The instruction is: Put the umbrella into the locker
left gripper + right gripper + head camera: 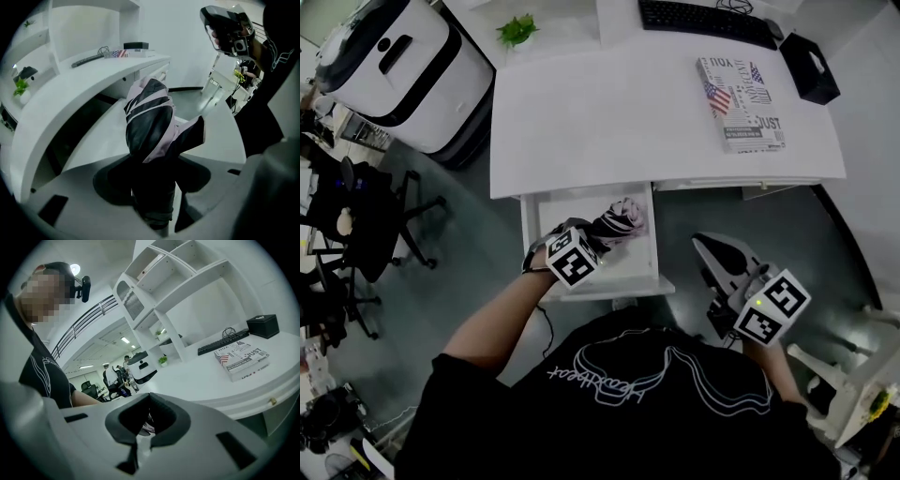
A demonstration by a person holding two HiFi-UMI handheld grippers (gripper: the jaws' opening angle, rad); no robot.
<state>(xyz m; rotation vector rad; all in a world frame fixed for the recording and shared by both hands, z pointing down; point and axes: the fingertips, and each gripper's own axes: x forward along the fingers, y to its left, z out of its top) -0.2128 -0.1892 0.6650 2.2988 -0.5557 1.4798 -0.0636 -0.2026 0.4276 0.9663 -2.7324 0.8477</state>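
A folded black-and-pink umbrella (621,219) hangs over the open white drawer (542,212) under the desk front. My left gripper (598,236) is shut on its lower end and points steeply down into the drawer. In the left gripper view the umbrella (149,123) stands up between the jaws of the left gripper (161,157), above the drawer floor (91,143). My right gripper (711,251) hovers right of the drawer, below the desk edge. Seen in its own view, the right gripper (149,397) is shut with nothing in it.
The white desk (609,112) carries a book (741,91), a keyboard (703,19), a black box (811,66) and a small plant (517,30). A white machine (403,56) stands at the left, with office chairs (356,216) below it. White furniture legs (853,366) are at the right.
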